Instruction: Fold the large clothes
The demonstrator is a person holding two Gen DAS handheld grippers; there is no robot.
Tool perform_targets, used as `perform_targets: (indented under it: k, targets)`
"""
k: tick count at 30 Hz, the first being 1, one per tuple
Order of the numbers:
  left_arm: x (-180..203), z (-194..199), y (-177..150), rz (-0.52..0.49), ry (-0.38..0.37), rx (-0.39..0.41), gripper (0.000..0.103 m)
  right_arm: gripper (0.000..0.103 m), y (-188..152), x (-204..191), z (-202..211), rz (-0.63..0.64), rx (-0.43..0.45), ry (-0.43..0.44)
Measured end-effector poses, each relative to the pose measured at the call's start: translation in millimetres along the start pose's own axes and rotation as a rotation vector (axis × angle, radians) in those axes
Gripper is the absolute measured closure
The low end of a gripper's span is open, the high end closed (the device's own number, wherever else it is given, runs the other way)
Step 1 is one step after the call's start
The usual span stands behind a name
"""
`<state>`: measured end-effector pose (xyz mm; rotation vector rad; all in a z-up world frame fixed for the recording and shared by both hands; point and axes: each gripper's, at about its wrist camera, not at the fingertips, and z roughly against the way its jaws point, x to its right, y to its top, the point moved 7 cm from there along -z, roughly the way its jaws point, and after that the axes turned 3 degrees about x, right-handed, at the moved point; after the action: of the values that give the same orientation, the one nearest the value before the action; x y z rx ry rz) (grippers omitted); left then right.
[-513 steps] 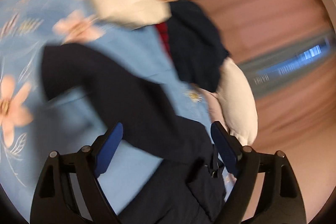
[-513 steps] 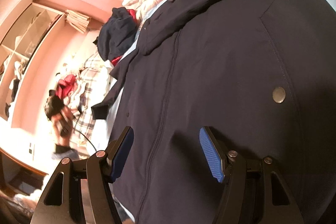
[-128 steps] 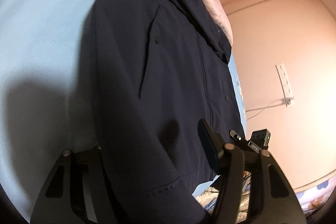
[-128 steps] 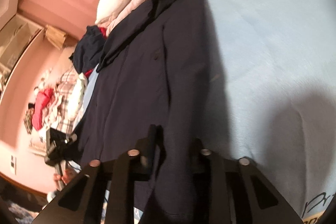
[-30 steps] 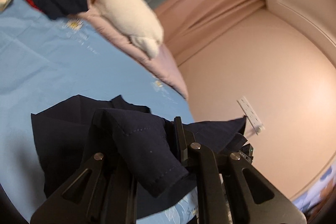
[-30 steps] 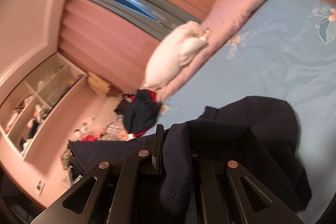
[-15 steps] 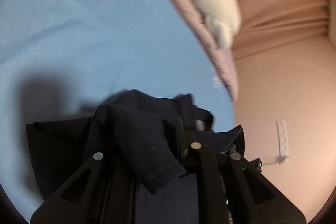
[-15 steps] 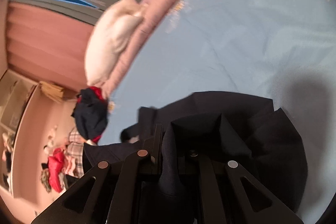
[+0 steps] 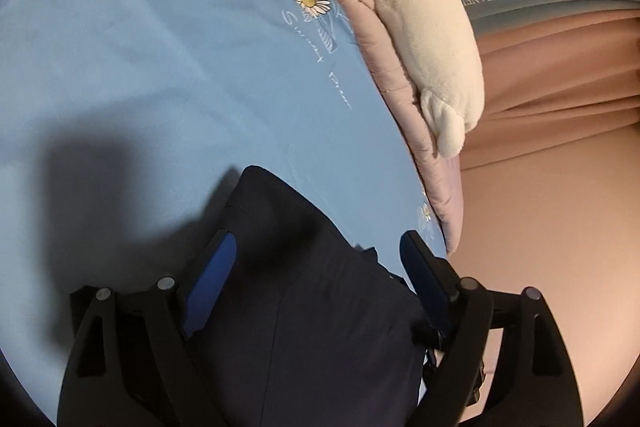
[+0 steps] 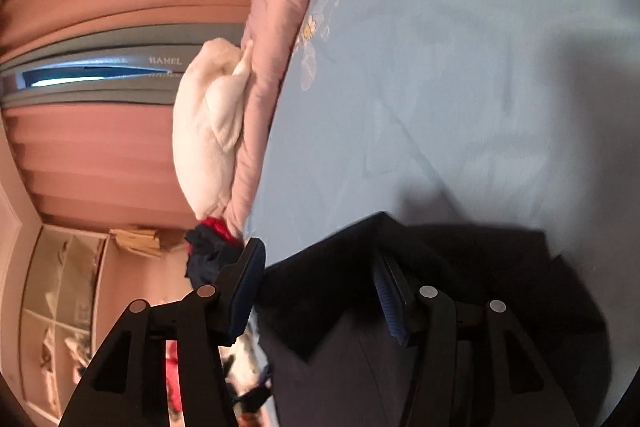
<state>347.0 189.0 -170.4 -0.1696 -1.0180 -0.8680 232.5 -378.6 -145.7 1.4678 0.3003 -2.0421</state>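
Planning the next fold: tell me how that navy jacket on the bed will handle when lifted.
The navy jacket lies in soft folds on the blue bedsheet, so it is probably floppy and would sag. Its layers look thick, likely fairly heavy. The weave looks smooth, perhaps slippery.

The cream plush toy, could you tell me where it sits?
The cream plush toy lies against the pink quilt at the blue bedsheet's far edge, before the curtains.

Each wrist camera looks forward and downward along its own fingers, close above the dark jacket [image 9: 304,307] [image 10: 360,327] on the blue bedsheet [image 9: 140,47] [image 10: 460,67], both views sharing the jacket, the sheet's far edge and the white pillow [image 9: 432,59] [image 10: 208,131].
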Motion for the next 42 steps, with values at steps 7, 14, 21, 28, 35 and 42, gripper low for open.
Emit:
perform_targets:
  k: [7,14,21,28,35,42]
  targets:
    - [13,22,-41,-0.328,0.149,-0.045,0.019,0.043,0,-14,53,0.136,0.116,-0.061]
    - [19,52,-139,-0.707,0.215,-0.101,0.02,0.05,-106,-34,87,0.764,0.061,-0.396]
    - [2,55,-205,-0.889,0.247,-0.169,0.02,0.054,-182,-14,130,0.918,0.096,-0.506]
    - [-23,30,-223,-0.919,0.349,-0.26,0.019,0.056,-181,34,113,0.682,0.029,-0.495]
    - [-15,54,-227,-0.876,0.305,-0.208,0.02,0.059,-186,24,129,0.678,0.034,-0.57]
    - [-24,63,-232,-0.799,0.261,-0.163,0.019,0.059,-217,-27,147,0.842,0.113,-0.426]
